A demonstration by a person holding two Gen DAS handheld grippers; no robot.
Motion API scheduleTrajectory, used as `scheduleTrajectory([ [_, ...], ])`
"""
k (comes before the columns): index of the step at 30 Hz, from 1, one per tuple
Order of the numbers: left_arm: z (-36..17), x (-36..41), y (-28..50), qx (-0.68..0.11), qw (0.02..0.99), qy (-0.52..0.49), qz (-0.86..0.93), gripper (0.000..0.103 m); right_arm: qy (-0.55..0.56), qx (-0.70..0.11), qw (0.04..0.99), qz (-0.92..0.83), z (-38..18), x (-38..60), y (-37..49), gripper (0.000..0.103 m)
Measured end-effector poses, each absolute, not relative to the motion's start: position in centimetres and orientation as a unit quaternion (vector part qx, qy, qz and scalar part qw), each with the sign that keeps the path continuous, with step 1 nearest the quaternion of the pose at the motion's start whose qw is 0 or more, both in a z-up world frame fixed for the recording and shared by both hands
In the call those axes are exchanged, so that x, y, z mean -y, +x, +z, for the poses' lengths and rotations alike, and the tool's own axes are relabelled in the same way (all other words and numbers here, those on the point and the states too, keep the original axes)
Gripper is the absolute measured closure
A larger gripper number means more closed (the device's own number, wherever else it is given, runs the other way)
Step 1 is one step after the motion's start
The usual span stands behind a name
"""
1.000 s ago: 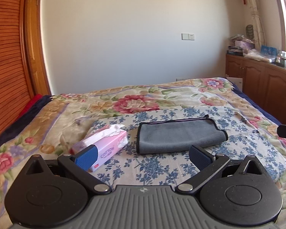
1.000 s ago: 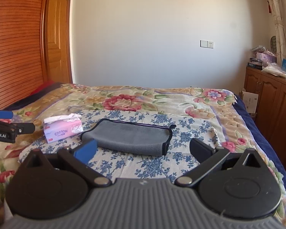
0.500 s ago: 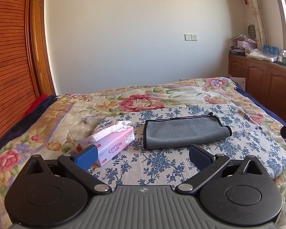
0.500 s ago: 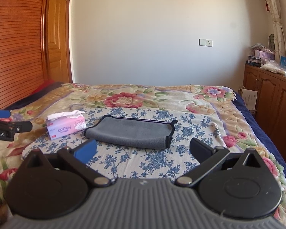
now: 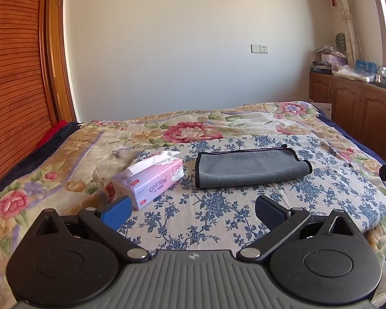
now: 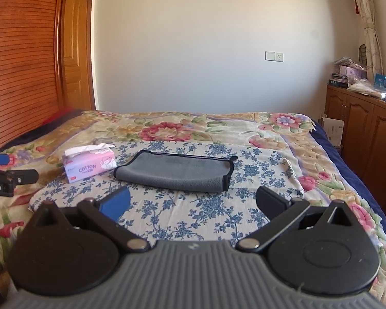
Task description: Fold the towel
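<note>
A grey towel with black trim (image 5: 249,167) lies folded on a blue-flowered cloth (image 5: 218,219) on the bed; it also shows in the right wrist view (image 6: 177,172). My left gripper (image 5: 193,209) is open and empty, held back from the towel over the cloth's near part. My right gripper (image 6: 193,200) is open and empty, also short of the towel. The left gripper's side (image 6: 10,177) shows at the left edge of the right wrist view.
A pink tissue pack (image 5: 151,177) sits left of the towel, also in the right wrist view (image 6: 90,163). The bed has a floral cover (image 5: 187,128). A slatted wooden headboard (image 5: 15,90) stands left, wooden cabinets (image 6: 368,126) right.
Both grippers have drawn back and lifted a little from the towel, so it sits farther off in both views. The towel and tissue pack have not moved. Both stay open.
</note>
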State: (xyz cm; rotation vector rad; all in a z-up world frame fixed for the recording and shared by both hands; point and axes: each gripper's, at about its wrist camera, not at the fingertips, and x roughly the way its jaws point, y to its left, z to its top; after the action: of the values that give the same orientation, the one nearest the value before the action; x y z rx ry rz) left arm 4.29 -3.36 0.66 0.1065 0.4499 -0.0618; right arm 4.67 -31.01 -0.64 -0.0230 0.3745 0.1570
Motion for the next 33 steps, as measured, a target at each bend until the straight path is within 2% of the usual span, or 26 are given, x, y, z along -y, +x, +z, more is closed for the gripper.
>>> scheduleTrajectory([
  [33, -1.7, 2.0, 2.8, -0.183, 0.982, 0.045, -0.015, 0.0, 0.014, -0.159, 0.986, 0.043, -1.5, 32.4, 4.1, 0.0],
])
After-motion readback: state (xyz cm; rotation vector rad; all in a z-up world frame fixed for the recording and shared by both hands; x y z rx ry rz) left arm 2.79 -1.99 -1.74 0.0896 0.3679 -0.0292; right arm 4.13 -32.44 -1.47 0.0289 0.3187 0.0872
